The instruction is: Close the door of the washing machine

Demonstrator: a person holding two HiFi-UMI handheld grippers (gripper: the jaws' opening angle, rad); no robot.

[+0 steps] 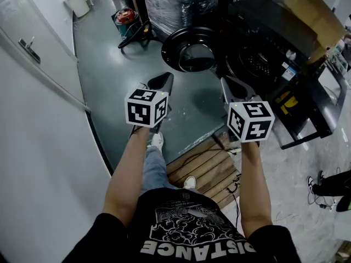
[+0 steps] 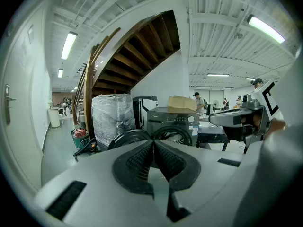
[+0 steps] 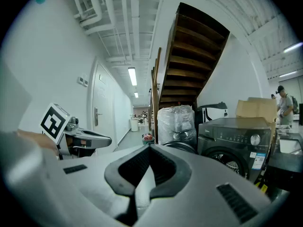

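A dark grey front-loading washing machine (image 1: 274, 43) stands ahead with its round door (image 1: 192, 49) swung open to the left. Both gripper views show the machine (image 2: 173, 124) (image 3: 232, 141) and the open door (image 2: 128, 138) (image 3: 182, 147) some way off. My left gripper (image 1: 164, 81) is held out in front of me, short of the door, shut and empty. My right gripper (image 1: 229, 86) is beside it, just before the machine's front, also shut with nothing in it.
A plastic-wrapped pallet load (image 1: 175, 1) stands behind the door, with a red vacuum-like unit (image 1: 126, 15) on the floor to its left. A white wall with a door (image 1: 33, 59) runs along the left. A low black stand (image 1: 312, 114) sits right of the machine. A wooden pallet (image 1: 205, 166) lies under my feet.
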